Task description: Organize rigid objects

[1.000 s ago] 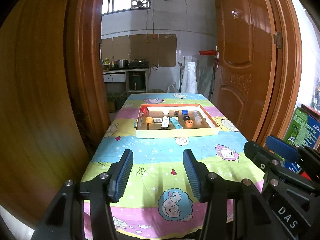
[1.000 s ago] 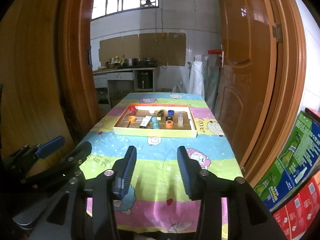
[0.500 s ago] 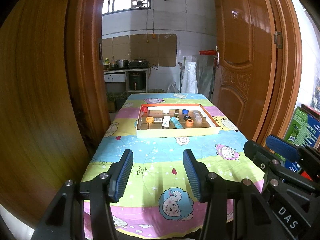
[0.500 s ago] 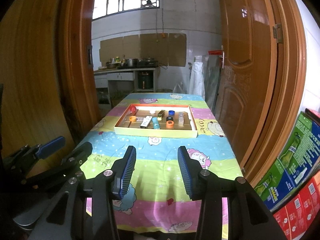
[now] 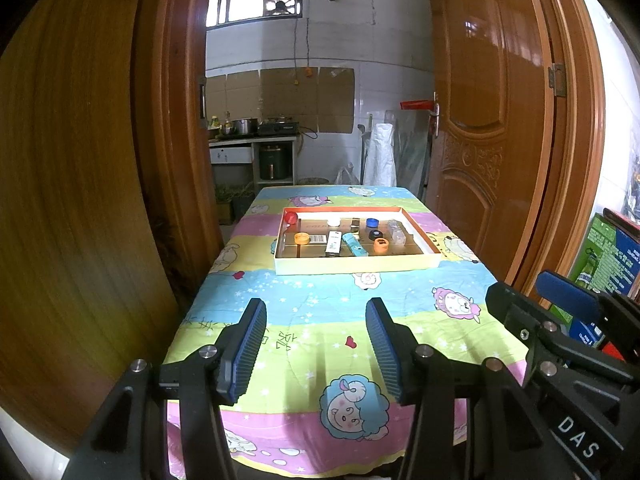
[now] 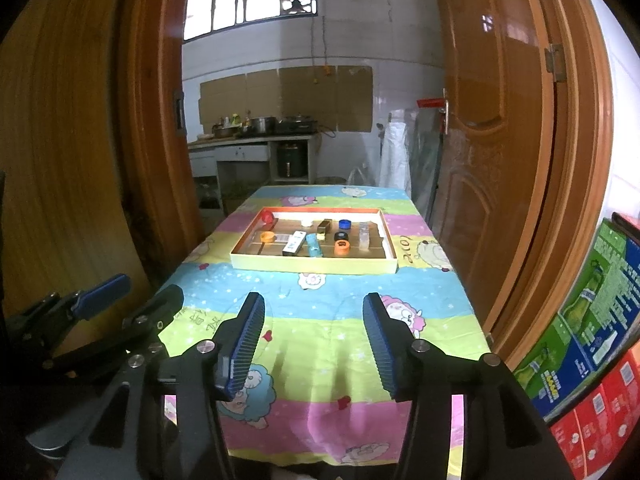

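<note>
Both grippers are hovering over the near end of the table [image 5: 320, 312], low in each frame, pointing toward the tray [image 5: 356, 266].

Left gripper [image 5: 316, 344]: the jaws are standing apart with nothing between them; only the cartoon-print tablecloth [image 5: 304, 292] is showing in the gap.

Right gripper [image 6: 314, 340]: the jaws have just been opening and are now standing apart, with nothing between the blue ribbed pads [image 6: 248, 340]. In the left wrist view this gripper is appearing at the lower right of the frame.

The tray is sitting at the centre of each frame, well apart from both grippers, on the far half of the table. Inside it the rigid objects are lying spread out:
- an orange cap [image 5: 302, 238] at the left;
- a red cap [image 5: 291, 218] in the far left corner;
- a white box [image 5: 333, 243] and a light-blue box [image 5: 355, 245] side by side at the middle;
- a blue cap [image 5: 372, 222], a black cap [image 5: 376, 234] and a second orange piece [image 5: 381, 245] to their right;
- a clear container [image 5: 396, 232] furthest right.

Wooden doors [image 5: 492, 120] are flanking the table on both sides.
</note>
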Demonstrator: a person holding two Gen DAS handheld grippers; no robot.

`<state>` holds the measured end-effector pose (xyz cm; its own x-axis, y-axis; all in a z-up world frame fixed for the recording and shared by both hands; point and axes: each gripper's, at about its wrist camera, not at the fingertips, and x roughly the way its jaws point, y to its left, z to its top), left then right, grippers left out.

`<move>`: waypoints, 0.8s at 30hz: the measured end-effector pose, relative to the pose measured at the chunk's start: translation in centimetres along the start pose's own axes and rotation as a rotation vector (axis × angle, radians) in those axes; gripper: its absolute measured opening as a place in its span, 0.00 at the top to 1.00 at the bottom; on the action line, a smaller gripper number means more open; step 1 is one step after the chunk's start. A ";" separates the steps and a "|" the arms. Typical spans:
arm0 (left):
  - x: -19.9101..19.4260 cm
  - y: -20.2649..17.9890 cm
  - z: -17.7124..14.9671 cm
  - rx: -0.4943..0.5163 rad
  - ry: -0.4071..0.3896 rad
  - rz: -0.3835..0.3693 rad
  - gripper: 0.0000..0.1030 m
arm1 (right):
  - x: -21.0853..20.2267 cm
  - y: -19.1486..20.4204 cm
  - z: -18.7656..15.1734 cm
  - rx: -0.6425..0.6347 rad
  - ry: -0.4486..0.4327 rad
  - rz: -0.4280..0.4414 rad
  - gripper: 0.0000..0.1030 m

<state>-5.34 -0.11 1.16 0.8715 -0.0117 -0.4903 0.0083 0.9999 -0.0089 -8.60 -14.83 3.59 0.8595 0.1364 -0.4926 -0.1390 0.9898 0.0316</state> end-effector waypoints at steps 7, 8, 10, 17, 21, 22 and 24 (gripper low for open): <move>0.0 0.0 0.0 0.000 0.000 0.000 0.50 | 0.0 0.0 0.0 -0.002 -0.001 0.000 0.48; 0.0 0.0 0.0 -0.001 0.000 -0.001 0.50 | 0.0 0.0 0.0 -0.002 0.000 -0.001 0.48; 0.0 0.0 0.0 -0.001 -0.001 0.000 0.50 | 0.0 0.0 0.0 -0.002 0.000 0.000 0.47; 0.1 0.2 0.0 0.003 -0.004 -0.001 0.50 | 0.0 0.0 0.0 -0.001 -0.001 -0.001 0.47; 0.2 0.3 -0.1 0.002 -0.003 0.008 0.50 | 0.0 0.0 0.0 -0.002 0.000 0.000 0.47; 0.3 0.3 -0.1 0.001 -0.001 0.008 0.50 | 0.0 0.0 0.0 -0.003 0.001 0.001 0.47; 0.4 0.4 -0.2 -0.002 0.001 0.009 0.50 | 0.0 0.0 0.0 -0.004 0.001 0.001 0.47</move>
<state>-5.11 0.32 0.84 0.8712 -0.0022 -0.4909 -0.0008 1.0000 -0.0060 -8.62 -14.87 3.58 0.8591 0.1374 -0.4931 -0.1417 0.9895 0.0290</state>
